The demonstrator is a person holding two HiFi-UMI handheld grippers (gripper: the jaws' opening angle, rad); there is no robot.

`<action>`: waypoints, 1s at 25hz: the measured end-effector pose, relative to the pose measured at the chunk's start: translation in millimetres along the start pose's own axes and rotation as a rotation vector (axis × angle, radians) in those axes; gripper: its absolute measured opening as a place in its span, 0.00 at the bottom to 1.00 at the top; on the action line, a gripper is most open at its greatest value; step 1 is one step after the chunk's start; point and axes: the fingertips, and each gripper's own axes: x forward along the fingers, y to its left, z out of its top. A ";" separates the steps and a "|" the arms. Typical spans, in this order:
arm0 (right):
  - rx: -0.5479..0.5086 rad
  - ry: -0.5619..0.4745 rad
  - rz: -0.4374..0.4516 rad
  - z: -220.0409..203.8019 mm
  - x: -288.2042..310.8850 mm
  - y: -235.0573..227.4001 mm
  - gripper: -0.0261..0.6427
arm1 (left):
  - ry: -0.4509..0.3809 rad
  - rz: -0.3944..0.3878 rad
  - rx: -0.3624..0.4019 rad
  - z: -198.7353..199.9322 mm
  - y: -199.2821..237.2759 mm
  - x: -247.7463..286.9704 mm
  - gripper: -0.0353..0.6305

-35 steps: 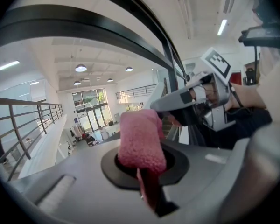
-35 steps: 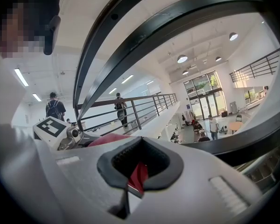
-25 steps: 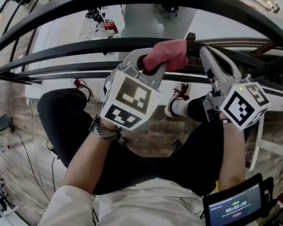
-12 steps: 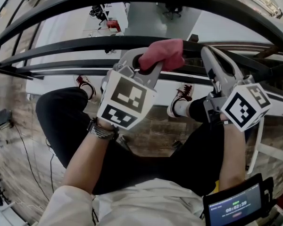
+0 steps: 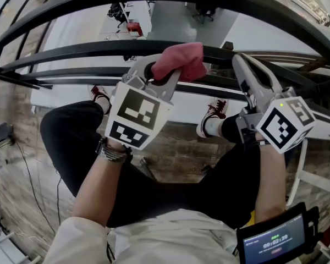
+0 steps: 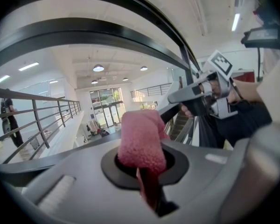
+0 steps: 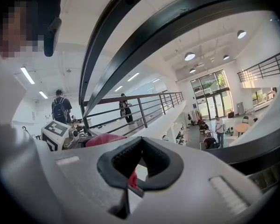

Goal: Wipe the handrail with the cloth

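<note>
Wiping seems under way, with much rail left: the left hand-held gripper (image 5: 163,75) pinches the pink cloth (image 5: 179,62) against the dark handrail (image 5: 82,50), while the right hand-held gripper (image 5: 241,62), pressed together and empty, hovers beside it.

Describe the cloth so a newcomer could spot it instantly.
Find the black handrail curving across the head view. At that rail, the left gripper pinches a fuzzy cloth, the only soft pink thing among the dark bars.
</note>
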 end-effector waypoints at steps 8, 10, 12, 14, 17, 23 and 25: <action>-0.013 0.012 0.022 -1.4 3.4 6.2 0.04 | -0.002 0.036 -0.014 -2.6 8.1 -9.0 0.10; -0.014 0.013 0.026 -1.1 3.7 7.2 0.04 | -0.002 0.045 -0.017 -3.2 10.0 -10.9 0.10; -0.014 0.013 0.030 -0.8 4.0 8.2 0.04 | -0.003 0.054 -0.020 -3.7 11.9 -12.8 0.10; -0.015 0.012 0.034 -0.4 4.4 9.6 0.04 | -0.005 0.064 -0.025 -3.7 13.9 -14.9 0.10; -0.018 0.013 0.039 -0.1 5.3 11.5 0.04 | -0.008 0.075 -0.026 -1.2 15.5 -16.7 0.10; -0.022 0.015 0.047 -0.5 5.5 13.2 0.04 | -0.031 0.088 -0.024 8.2 15.9 -19.7 0.10; -0.023 0.016 0.048 -0.2 6.4 14.1 0.04 | -0.041 0.095 -0.026 10.0 18.4 -22.1 0.10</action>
